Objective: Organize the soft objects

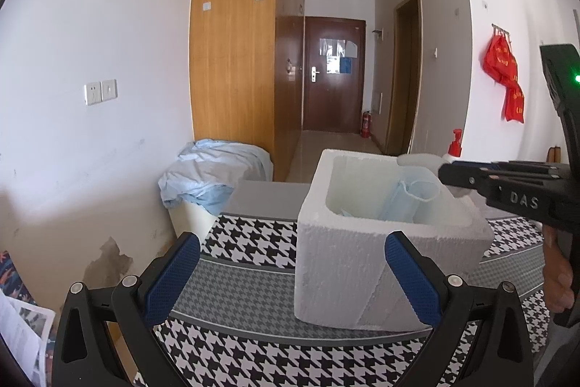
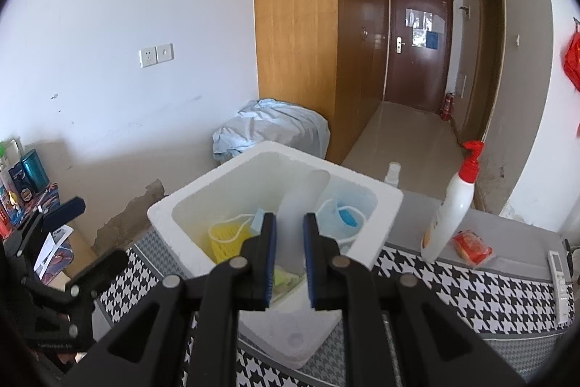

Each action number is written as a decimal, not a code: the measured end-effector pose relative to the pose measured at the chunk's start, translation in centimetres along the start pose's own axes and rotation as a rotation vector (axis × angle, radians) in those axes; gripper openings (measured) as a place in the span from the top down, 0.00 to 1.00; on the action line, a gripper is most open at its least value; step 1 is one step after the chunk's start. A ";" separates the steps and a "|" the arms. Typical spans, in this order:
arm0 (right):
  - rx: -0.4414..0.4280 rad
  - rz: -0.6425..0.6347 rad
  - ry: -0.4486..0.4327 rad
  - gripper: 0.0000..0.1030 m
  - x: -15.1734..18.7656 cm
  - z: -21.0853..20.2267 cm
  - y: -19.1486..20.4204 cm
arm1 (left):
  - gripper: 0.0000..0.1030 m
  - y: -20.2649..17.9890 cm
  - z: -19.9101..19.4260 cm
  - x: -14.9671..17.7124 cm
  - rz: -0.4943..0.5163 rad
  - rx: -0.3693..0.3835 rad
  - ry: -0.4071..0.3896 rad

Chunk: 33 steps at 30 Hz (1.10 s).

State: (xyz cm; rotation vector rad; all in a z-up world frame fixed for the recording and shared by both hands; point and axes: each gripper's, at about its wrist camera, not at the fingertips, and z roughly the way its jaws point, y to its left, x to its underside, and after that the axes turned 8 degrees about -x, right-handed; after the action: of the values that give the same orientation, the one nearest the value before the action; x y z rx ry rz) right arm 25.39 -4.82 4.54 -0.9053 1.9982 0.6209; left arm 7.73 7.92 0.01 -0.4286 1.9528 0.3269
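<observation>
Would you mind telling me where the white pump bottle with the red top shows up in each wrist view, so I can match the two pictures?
Left wrist view: only the pump bottle's red top peeks out at right of centre, behind the foam box.
Right wrist view: it stands in full at the right, on the table beside the box.
Shared landmark: the dark brown door down the hallway.

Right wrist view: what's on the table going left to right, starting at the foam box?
White foam box → white pump bottle with red top → red packet → white remote at the right edge.
</observation>
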 end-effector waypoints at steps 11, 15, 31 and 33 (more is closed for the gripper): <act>-0.030 0.025 0.004 0.74 -0.1 1.0 -0.3 | 0.01 0.1 0.5 0.3 -0.006 0.010 0.017; -0.055 0.061 0.004 0.49 -0.2 0.9 -0.8 | 0.01 -0.1 0.6 0.4 -0.001 0.011 0.020; -0.100 0.079 -0.056 0.17 0.9 -2.0 -0.5 | 0.01 -0.7 -0.5 0.7 -0.002 -0.001 0.021; -0.104 0.073 -0.064 0.17 1.2 -2.3 -0.2 | 0.01 -0.7 -0.8 0.8 0.000 -0.004 0.023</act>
State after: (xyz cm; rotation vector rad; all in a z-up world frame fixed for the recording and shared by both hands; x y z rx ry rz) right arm 24.00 -7.00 4.75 -0.8654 1.9636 0.7912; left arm 7.10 6.85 -0.48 -0.4367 1.9744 0.3273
